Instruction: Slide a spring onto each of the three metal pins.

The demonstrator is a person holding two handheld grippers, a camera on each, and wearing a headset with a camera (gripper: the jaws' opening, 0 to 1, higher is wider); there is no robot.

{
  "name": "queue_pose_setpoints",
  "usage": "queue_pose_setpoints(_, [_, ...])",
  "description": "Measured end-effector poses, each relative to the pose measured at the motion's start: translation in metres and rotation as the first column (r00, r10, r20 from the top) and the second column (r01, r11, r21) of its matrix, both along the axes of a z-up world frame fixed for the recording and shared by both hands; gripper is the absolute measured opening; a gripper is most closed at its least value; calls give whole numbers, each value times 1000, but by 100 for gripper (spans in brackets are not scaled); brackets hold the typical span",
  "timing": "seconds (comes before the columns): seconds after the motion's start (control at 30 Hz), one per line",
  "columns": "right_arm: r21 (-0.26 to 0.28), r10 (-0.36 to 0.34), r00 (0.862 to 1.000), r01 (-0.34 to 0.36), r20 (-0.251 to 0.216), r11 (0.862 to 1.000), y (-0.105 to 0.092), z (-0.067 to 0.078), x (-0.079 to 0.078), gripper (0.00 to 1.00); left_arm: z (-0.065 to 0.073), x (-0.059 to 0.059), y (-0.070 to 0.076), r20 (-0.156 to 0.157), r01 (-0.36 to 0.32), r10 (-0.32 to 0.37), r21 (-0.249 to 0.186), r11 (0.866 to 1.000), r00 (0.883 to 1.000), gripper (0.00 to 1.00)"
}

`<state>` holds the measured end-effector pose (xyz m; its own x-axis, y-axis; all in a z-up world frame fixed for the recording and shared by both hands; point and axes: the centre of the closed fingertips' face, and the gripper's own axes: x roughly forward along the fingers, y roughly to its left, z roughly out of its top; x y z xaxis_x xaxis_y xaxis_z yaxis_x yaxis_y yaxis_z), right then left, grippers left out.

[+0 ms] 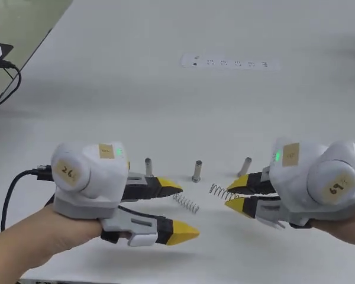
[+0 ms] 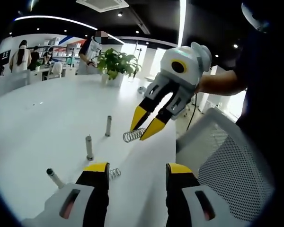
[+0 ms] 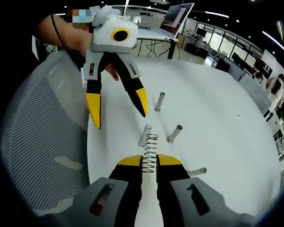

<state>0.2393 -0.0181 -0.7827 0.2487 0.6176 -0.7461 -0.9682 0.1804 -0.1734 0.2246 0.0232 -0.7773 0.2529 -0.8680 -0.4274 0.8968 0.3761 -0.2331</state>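
Right gripper view, closer than head view: thin coiled steel spring (image 3: 150,152) pinched between narrowed yellow-tipped jaws of the right gripper (image 3: 150,163); left gripper (image 3: 119,117), 11 o'clock, spread wide.

My left gripper (image 1: 183,210) and right gripper (image 1: 229,196) match — rounded white housings over grey frames, black jaws tipped yellow. Each wears tan stickers (image 1: 106,151) with handwritten digits and a green light (image 1: 118,152); a black cable (image 1: 25,175) trails from the left one.
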Motion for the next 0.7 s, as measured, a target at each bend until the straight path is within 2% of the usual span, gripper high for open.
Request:
queue_pose_setpoints(0.1, [-1, 43, 999, -43, 16, 999, 3, 2, -3, 8, 6, 5, -5, 25, 10, -10, -6, 1000, 1000, 41])
queue_pose_setpoints(0.23, [-14, 94, 995, -94, 35, 995, 7, 3, -7, 8, 10, 9, -11, 38, 26, -26, -11, 1000, 999, 38])
queue_pose_setpoints(0.47, [12, 150, 989, -150, 14, 989, 14, 3, -17, 8, 10, 9, -19, 63, 66, -66, -11, 998, 996, 31])
queue_pose_setpoints(0.6, [20, 168, 986, -169, 20, 985, 16, 4, -18, 8, 11, 10, -21, 71, 74, -73, -18, 997, 995, 28])
queue_pose_setpoints(0.7, [50, 172, 985, -172, 4, 984, 17, 7, -17, 8, 14, 11, -24, 84, 81, -79, -28, 996, 993, 25])
